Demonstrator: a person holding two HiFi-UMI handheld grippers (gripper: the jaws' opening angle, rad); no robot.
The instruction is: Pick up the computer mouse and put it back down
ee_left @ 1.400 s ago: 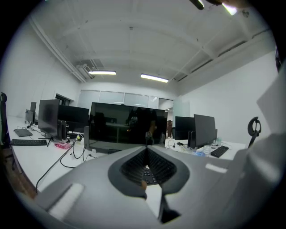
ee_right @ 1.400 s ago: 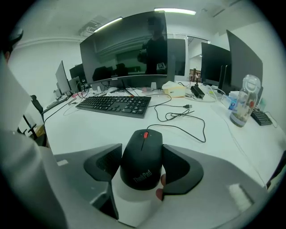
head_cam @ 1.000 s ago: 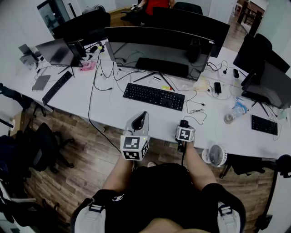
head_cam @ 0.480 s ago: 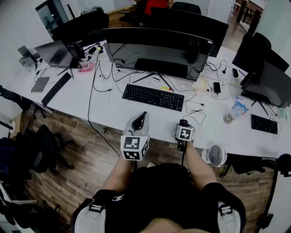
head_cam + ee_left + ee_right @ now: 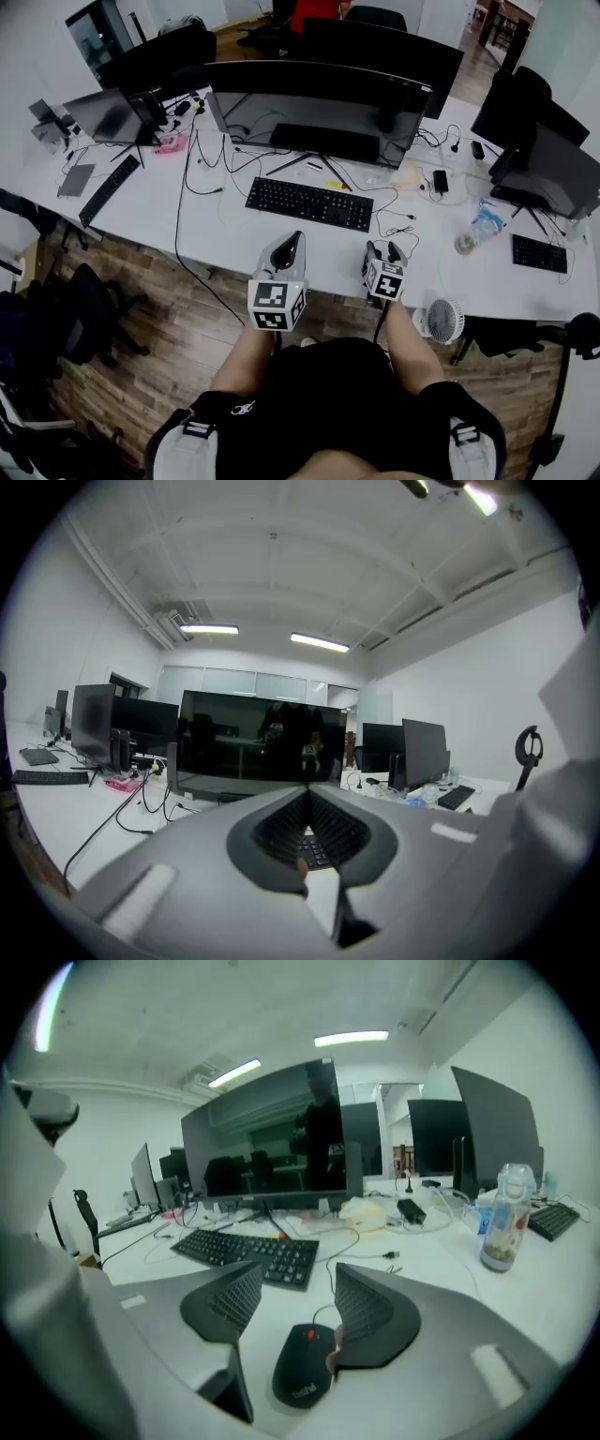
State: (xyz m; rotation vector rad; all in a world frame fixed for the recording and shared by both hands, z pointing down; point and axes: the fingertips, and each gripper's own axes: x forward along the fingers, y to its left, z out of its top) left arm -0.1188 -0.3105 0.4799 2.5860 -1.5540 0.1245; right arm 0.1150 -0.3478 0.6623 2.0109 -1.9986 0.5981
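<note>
Right tongs lifted wide over the computer mouse; left tongs closed and empty.

The mouse lies on the white desk just under the right tongs' spread jaws, which have just been narrowing slightly without pinching it. Well off to their right stands a clear bottle; its contents cannot be made out. Bare desk lies ahead up to the keyboard, and the desk's near edge runs close under both tongs in the head view. Since a second ago the right tongs have risen, while the left tongs have kept their place.
</note>
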